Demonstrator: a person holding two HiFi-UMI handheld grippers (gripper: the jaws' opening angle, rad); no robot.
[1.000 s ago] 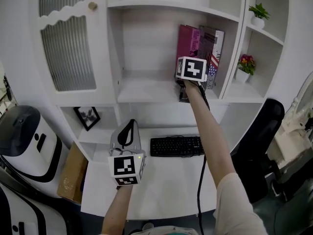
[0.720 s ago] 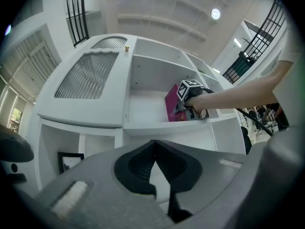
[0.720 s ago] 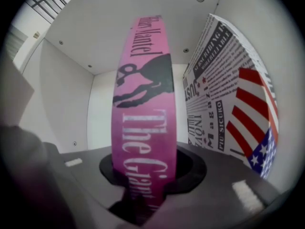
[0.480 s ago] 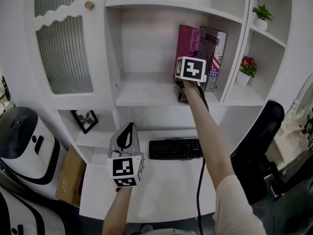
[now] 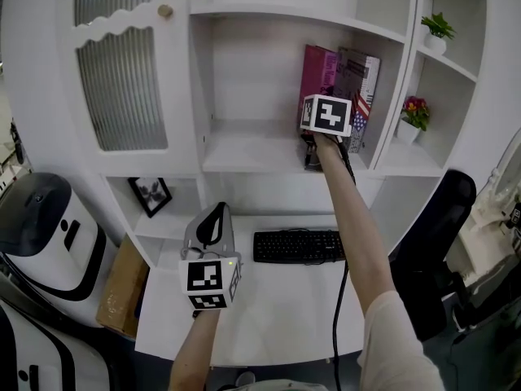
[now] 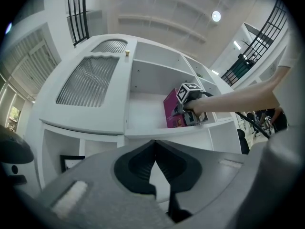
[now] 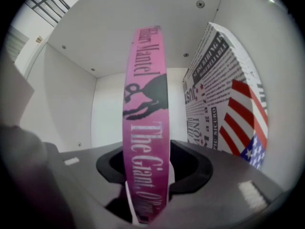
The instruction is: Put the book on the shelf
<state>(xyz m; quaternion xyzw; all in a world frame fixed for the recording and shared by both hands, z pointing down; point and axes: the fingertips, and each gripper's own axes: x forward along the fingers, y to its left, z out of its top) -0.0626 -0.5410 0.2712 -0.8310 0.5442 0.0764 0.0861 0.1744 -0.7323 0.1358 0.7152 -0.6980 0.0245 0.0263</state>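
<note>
Head view, read left to right. My left tongs (image 5: 210,222) hang low over the white desk top (image 5: 277,308), jaws pressed together with nothing between them. They have no part in this step, so I judge they are parked here to keep out of the way.

Up on the white open shelf (image 5: 244,149) the pink hardback book (image 5: 317,72) stands upright on its bottom edge, spine toward me. My right tongs (image 7: 155,173) are at its lower spine with the jaws opening. The right gripper view shows the spine between them with a sliver of gap on one side, so I take it as let go. Just to its right, close alongside, stands a newsprint-patterned book with a stars-and-stripes corner (image 5: 360,76). That neighbour and the compartment wall beyond it are likely why the pink one is set here, since it has something to lean on if it tips. The task looks all but done, and pulling straight back should avoid dragging the spine.

- Surface: painted white board, smooth, bare to the left of the books.
- Room: ribbed-glass cabinet door (image 5: 122,88) far left, small black picture frame (image 5: 150,195) below it, black keyboard (image 5: 297,245) on the desk, potted red flowers (image 5: 415,116) in the next bay, black office chair (image 5: 431,243) at right.
</note>
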